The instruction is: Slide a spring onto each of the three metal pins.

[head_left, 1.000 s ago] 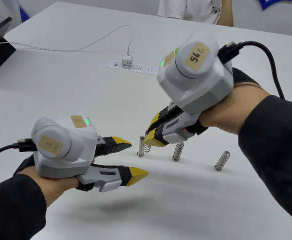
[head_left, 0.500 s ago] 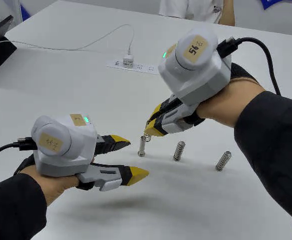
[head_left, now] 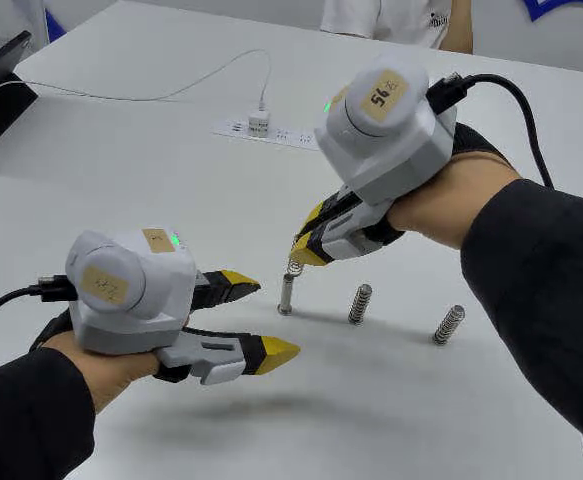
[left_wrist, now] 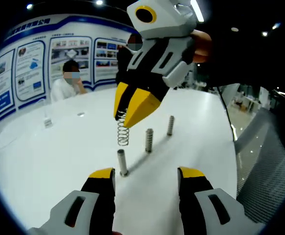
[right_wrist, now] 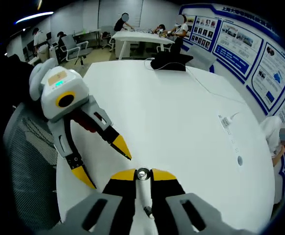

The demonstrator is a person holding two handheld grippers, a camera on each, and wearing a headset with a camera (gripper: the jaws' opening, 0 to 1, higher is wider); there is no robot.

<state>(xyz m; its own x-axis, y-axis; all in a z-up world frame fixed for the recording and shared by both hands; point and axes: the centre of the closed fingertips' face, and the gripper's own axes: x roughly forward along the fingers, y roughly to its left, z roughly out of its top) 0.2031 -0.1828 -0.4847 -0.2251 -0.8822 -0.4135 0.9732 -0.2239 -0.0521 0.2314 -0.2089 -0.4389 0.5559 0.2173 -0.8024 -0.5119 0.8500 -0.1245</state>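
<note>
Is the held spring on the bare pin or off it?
Off: the spring hangs from the right tongs just above the bare pin, not around it.

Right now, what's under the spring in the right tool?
A bare pin stands on the table just below the spring, apart from it. The right tool covers the spring's top end.

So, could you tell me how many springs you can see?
3: the held spring hangs from the right gripper above the bare pin; the middle spring and end spring stand beside it.
</note>
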